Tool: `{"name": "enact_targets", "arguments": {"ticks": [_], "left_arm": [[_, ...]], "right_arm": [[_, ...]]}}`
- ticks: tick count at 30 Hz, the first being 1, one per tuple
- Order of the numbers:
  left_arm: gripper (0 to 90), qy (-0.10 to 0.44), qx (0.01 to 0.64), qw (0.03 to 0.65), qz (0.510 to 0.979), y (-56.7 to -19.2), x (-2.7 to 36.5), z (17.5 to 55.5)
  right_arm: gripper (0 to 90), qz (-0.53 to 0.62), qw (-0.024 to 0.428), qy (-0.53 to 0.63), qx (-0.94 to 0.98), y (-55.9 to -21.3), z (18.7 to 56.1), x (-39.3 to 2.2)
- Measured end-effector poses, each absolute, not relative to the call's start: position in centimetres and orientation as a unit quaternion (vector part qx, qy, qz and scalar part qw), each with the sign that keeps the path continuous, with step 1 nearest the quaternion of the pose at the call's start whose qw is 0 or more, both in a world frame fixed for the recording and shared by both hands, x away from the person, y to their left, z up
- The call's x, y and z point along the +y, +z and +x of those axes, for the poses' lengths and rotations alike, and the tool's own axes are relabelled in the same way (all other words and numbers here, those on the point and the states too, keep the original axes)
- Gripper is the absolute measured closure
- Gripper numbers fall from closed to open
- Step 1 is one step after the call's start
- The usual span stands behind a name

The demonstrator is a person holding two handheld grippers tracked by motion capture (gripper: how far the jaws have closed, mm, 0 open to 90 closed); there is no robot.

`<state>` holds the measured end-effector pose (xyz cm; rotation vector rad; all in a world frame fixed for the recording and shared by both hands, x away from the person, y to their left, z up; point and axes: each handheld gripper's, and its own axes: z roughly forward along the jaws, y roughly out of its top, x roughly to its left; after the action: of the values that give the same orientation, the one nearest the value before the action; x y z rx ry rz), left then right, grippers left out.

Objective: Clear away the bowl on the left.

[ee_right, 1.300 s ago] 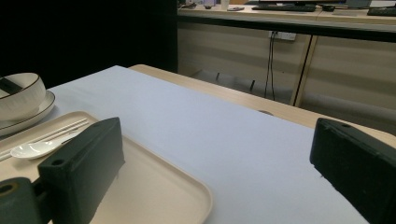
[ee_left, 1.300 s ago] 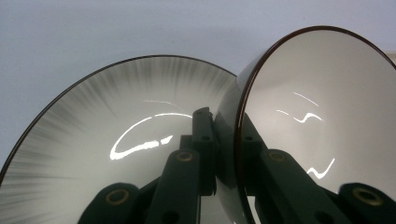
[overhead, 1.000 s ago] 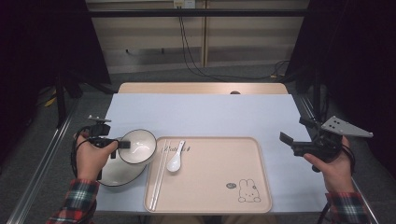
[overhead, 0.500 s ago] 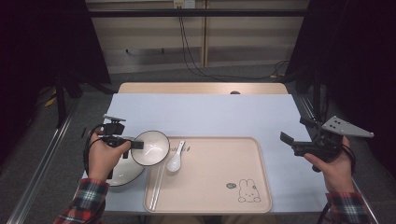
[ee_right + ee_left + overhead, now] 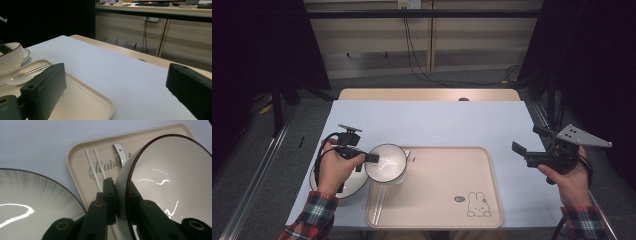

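While clamped by its rim between the closed jaws of the left gripper (image 5: 371,158), one jaw inside the wall and one outside, white bowl with dark rim (image 5: 386,162) carried over the near-left corner of the beige tray (image 5: 447,205), tilted and clear of the surface. In the left gripper view, same pinch confirmed: pads tight on the bowl (image 5: 172,185) wall, nothing else between them.

Progress, as judged: bowl lifted off the table and brought over the tray's left edge; not yet set down. Remaining: lowering into a bare part of the tray and release. Placement spot needs care, since white chopsticks (image 5: 96,168) and a white spoon (image 5: 119,153) lie along the tray's left side directly under the bowl. Large plate with streaked rim (image 5: 349,186) sits off the tray's left edge, untouched; whether it follows cannot be told.

Left hand (image 5: 334,167) held just left of the tray, wrist level, gripper pointing across toward the tray's centre, cable looped behind. Right hand (image 5: 569,175) parked off the tray's right edge, raised slightly, right gripper (image 5: 532,145) pointing inward toward the tray, jaws spread wide and empty. Rabbit print (image 5: 478,205) at the tray's near-right corner unobstructed.
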<state>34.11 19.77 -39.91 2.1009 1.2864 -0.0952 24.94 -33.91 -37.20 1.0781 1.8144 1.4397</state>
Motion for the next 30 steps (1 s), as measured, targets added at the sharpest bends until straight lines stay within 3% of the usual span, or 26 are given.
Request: {"name": "enact_targets", "arguments": {"ticks": [30], "left_arm": [[82.8,-0.067,0.432,0.321,0.84,-40.2,15.5,32.5]], "right_arm": [[2.4,0.4,0.287,0.541,0.681,-37.2,24.9,-34.0]]}}
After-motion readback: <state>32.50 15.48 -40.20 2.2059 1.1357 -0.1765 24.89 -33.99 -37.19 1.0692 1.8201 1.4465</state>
